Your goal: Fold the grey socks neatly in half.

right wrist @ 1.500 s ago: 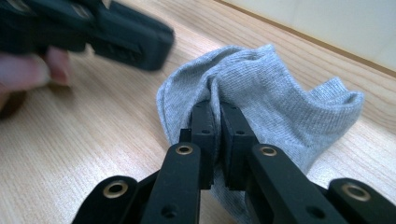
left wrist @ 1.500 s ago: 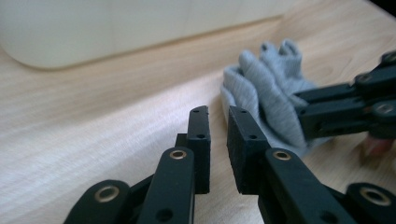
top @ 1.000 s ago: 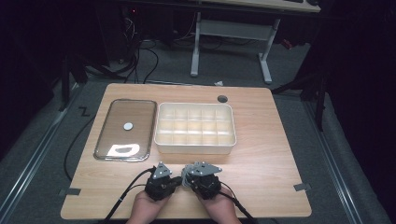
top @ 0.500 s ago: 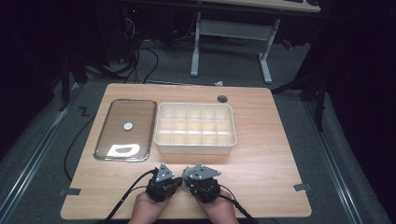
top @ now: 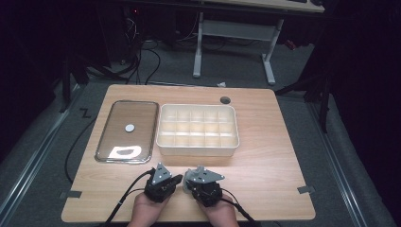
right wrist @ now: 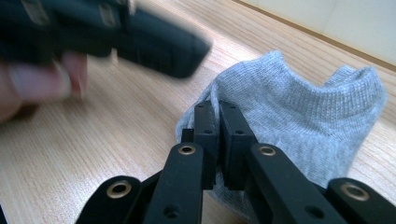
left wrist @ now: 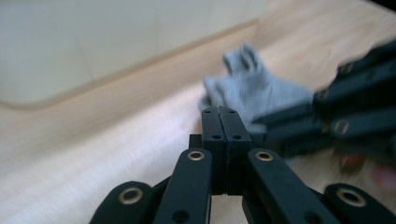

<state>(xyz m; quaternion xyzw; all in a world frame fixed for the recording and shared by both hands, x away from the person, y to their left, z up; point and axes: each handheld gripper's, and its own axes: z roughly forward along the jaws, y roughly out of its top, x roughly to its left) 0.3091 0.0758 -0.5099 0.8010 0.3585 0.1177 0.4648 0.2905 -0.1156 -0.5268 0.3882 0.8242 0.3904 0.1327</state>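
Gripping grey sock [right wrist: 299, 107], right gripper [right wrist: 219, 109]

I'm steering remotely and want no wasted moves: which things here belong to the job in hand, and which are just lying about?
In the job:
- grey sock
- right gripper, shut on the sock's edge
- left gripper, shut, holding nothing

Lying about:
- divided white box
- clear lid left of it
- wooden table, which bears it all

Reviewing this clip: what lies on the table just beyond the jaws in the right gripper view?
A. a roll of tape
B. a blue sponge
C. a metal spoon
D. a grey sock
D: the right gripper view shows a grey sock, ribbed knit with an open cuff, lying on the wooden table.
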